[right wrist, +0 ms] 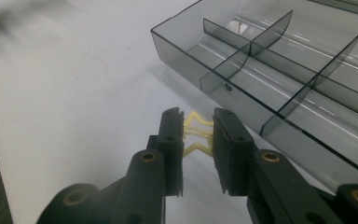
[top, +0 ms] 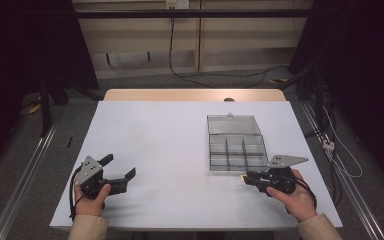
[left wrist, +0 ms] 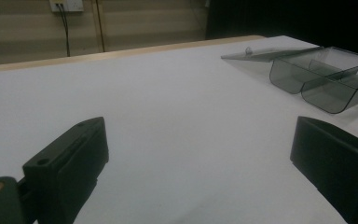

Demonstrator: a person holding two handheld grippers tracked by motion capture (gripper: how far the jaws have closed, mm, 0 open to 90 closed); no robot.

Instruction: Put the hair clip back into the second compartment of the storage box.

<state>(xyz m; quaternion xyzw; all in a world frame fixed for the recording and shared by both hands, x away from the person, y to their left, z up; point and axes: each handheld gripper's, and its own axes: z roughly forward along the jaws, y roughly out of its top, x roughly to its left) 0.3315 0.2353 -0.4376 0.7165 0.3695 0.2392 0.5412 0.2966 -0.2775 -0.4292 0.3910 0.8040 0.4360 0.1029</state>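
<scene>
Small pale-yellow zigzag piece [right wrist: 198, 135] clamped between the black jaws of the right gripper [right wrist: 196, 140], pinched across its width, just off the near wall of the clear compartment box [right wrist: 279, 93]. In the high view, piece [top: 243, 177] at roughly 5 o'clock of the table [top: 155, 140], touching distance from the box's front edge [top: 237, 169]. Judged light, thin, probably springy plastic; bends likely to flex or pop out under a hard squeeze. Best hold: flat sides, mid-length, as now. Appearance: translucent yellow, several sharp bends, ends hidden by pads. Box smoky-clear, rigid, dividers upright, lid [top: 232, 124] laid open at its 12 o'clock. Left gripper [top: 120, 169] at 7 o'clock, jaws spread wide, nothing between them.
</scene>
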